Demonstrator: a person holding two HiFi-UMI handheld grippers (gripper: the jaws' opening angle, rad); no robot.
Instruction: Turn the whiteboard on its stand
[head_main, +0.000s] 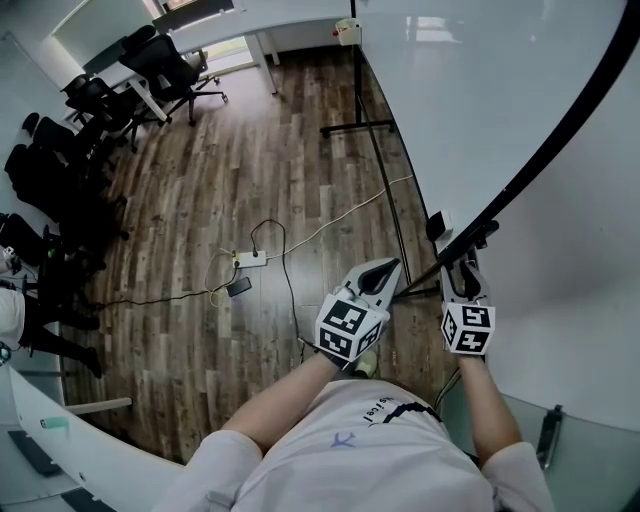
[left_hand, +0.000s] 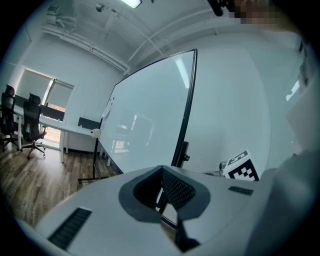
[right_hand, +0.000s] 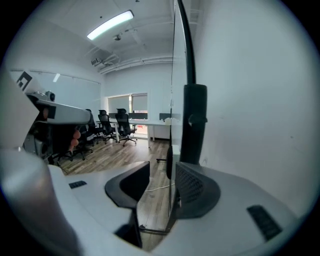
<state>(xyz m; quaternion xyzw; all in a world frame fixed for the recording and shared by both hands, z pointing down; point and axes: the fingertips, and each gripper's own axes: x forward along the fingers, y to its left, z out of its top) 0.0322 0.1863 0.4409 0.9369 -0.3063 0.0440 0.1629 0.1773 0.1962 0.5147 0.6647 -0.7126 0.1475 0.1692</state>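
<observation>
The whiteboard (head_main: 480, 90) fills the upper right of the head view, its black frame (head_main: 560, 140) curving down to a lower corner. My right gripper (head_main: 463, 268) is at that corner. In the right gripper view the right gripper (right_hand: 162, 172) stands open, with the board's thin edge (right_hand: 173, 75) running between its jaws close to the right pad and the left pad apart from it. A black stand post (right_hand: 195, 125) rises just beyond. My left gripper (head_main: 388, 268) hangs beside it to the left, off the board. In its own view the left gripper (left_hand: 161, 172) is shut on nothing and faces the whiteboard (left_hand: 150, 120).
The stand's black foot (head_main: 358, 126) rests on the wood floor. A power strip (head_main: 250, 259) with trailing cables lies left of the grippers. Office chairs (head_main: 160, 60) and a white desk (head_main: 215, 30) stand at the far left. A white wall (head_main: 590, 300) is close on the right.
</observation>
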